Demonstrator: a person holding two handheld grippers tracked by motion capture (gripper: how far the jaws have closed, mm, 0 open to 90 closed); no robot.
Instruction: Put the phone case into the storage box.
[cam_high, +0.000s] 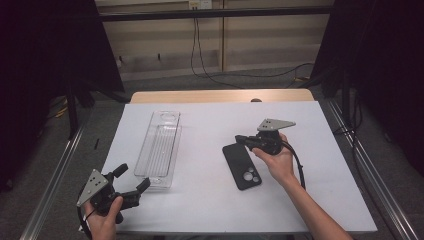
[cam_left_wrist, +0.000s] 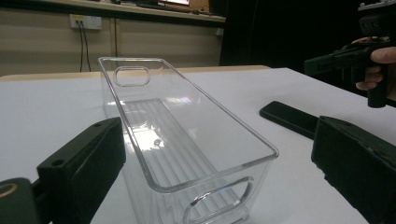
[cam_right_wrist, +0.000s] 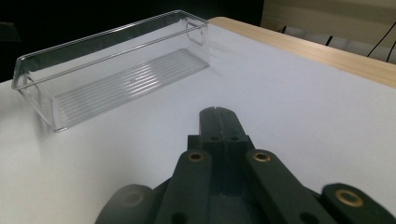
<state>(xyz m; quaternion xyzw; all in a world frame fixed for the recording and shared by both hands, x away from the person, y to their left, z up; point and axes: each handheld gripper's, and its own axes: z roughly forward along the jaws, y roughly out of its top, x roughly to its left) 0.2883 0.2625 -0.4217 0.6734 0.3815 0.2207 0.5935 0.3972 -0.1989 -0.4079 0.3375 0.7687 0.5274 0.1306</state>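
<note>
Left hand-held gripper (cam_high: 134, 177) spread wide, near clear bin (cam_high: 161, 145) end; right hand-held gripper (cam_high: 240, 139) closed, empty, above phone (cam_high: 242, 166).

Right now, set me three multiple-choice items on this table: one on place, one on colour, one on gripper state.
1. Where is the phone case relative to the clear bin?
A. inside it
B. to its right
C. under it

2. What colour is the phone case?
A. black
B. red
C. white

3. How do the left hand-held gripper's jaws stand?
A. shut on the bin
B. shut, empty
C. open

Answers: 1 B, bare table lies between them; 2 A, dark against the white table; 3 C, jaws stand wide apart in its own view.
</note>
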